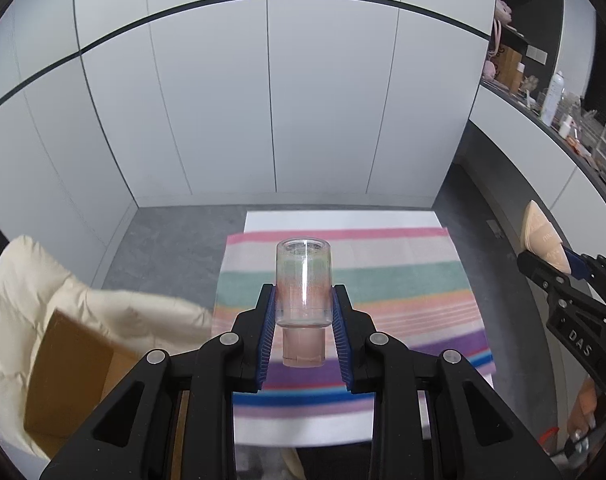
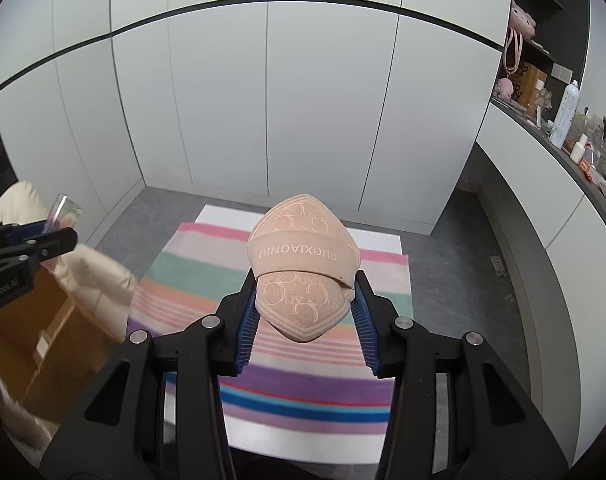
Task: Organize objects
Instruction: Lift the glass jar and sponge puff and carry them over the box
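Note:
My left gripper point(image 1: 303, 300) is shut on a clear glass bottle point(image 1: 303, 280) with a narrow neck and holds it in the air above the striped cloth point(image 1: 403, 280). My right gripper point(image 2: 305, 292) is shut on a folded beige fabric bundle point(image 2: 303, 252) with a printed band, also above the striped cloth point(image 2: 191, 276). The right gripper point(image 1: 551, 268) with the bundle point(image 1: 543, 236) shows at the right edge of the left wrist view. The left gripper point(image 2: 59, 236) with the bottle point(image 2: 63, 210) shows at the left edge of the right wrist view.
A cardboard box point(image 1: 71, 368) with a cream padded cloth point(image 1: 23, 280) over it stands left of the table. White cabinet doors point(image 1: 263, 100) close off the back. A dark counter point(image 2: 575, 160) with bottles and clutter runs along the right.

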A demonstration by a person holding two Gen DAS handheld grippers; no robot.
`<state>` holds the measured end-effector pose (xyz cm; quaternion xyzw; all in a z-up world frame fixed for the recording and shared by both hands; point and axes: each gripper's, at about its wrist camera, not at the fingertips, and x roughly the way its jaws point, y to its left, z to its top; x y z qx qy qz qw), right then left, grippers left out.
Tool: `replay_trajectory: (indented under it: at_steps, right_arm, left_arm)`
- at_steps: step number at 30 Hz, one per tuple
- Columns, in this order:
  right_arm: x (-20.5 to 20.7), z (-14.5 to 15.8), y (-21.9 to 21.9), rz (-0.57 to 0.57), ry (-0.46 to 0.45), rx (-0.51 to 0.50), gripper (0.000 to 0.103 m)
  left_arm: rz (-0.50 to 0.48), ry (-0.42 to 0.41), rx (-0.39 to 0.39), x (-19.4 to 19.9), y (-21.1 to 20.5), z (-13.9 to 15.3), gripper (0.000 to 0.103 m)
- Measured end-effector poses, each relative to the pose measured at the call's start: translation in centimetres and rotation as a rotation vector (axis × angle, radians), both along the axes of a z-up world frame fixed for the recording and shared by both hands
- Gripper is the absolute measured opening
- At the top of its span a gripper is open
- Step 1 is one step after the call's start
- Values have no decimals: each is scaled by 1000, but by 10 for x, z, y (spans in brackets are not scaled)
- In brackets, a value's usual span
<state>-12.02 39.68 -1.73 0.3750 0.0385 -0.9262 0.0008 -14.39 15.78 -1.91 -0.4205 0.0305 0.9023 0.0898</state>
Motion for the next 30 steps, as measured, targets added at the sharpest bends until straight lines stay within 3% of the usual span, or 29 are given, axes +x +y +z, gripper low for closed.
replay_trajectory:
  at_steps: [3, 8, 15, 21, 30]
  right_arm:
    - [26, -4, -2, 19, 0, 7, 45]
    - [70, -11, -4, 42, -17, 10, 45]
    - [137, -25, 9, 7, -57, -62, 46]
    - [169, -38, 27, -45, -105, -52, 46]
    - [173, -40, 34, -68, -113, -55, 46]
  left_arm:
    - [15, 15, 29, 35, -10, 4, 28]
    - [41, 27, 13, 85, -27, 8, 28]
    - [62, -18, -45, 134, -45, -17, 28]
    - [60, -77, -59, 145, -50, -39, 28]
    - [55, -83, -49, 144, -57, -39, 28]
